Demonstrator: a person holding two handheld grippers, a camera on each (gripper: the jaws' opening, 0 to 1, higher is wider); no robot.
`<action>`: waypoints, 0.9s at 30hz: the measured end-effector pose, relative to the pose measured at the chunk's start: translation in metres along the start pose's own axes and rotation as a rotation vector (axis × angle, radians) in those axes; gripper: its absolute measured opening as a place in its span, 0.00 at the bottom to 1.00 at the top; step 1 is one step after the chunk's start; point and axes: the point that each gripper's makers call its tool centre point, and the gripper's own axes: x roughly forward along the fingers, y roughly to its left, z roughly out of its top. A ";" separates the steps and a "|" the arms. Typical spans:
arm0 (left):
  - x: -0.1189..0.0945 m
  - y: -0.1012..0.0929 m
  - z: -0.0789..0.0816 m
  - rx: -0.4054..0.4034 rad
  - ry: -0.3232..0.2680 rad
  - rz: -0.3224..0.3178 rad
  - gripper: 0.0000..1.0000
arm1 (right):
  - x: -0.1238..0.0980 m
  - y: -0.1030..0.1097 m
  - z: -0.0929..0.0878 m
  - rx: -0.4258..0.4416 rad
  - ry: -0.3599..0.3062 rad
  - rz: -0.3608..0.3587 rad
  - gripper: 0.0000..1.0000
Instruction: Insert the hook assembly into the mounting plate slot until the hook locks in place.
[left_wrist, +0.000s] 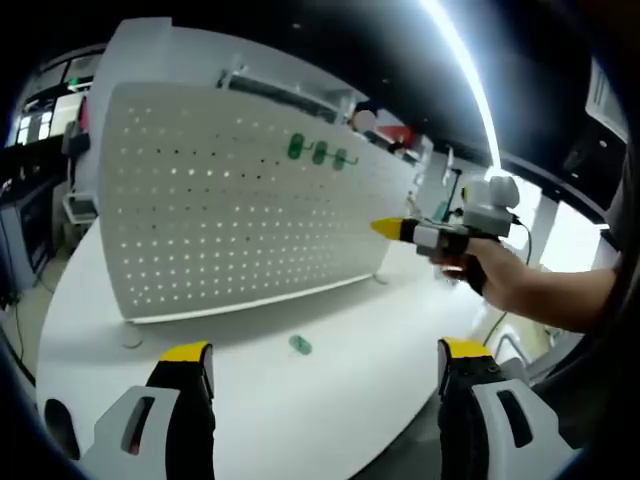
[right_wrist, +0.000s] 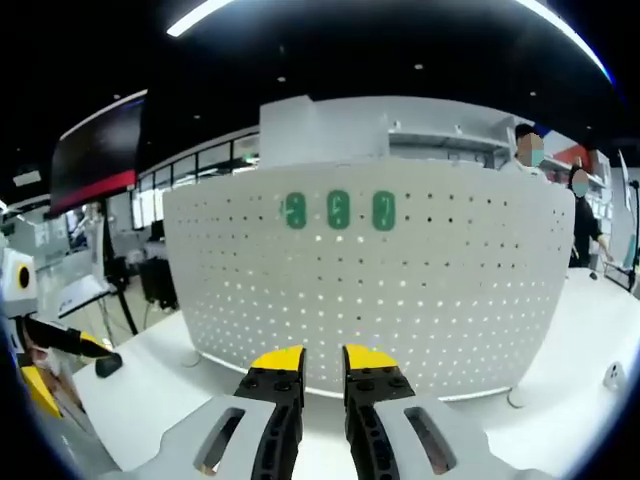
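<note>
A pegboard stands upright on the table, ahead of the left tongs, with three hooks in a row on its upper part and one loose hook piece lying on the table between the board's foot and those tongs. The right tongs come in from the right of the left tongs, near the board's right end. Seen from the right tongs, the pegboard stands straight ahead on the table with the three hooks above, and the left tongs lie low to the left.
</note>
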 end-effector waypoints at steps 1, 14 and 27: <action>0.000 0.000 0.000 0.000 0.001 0.000 0.94 | -0.001 0.002 -0.004 0.004 0.008 0.005 0.12; -0.001 -0.002 -0.004 -0.003 0.007 0.004 0.94 | -0.023 0.036 -0.047 -0.006 0.096 0.086 0.12; 0.001 -0.001 -0.015 -0.011 0.029 0.007 0.94 | -0.037 0.059 -0.089 0.001 0.183 0.129 0.12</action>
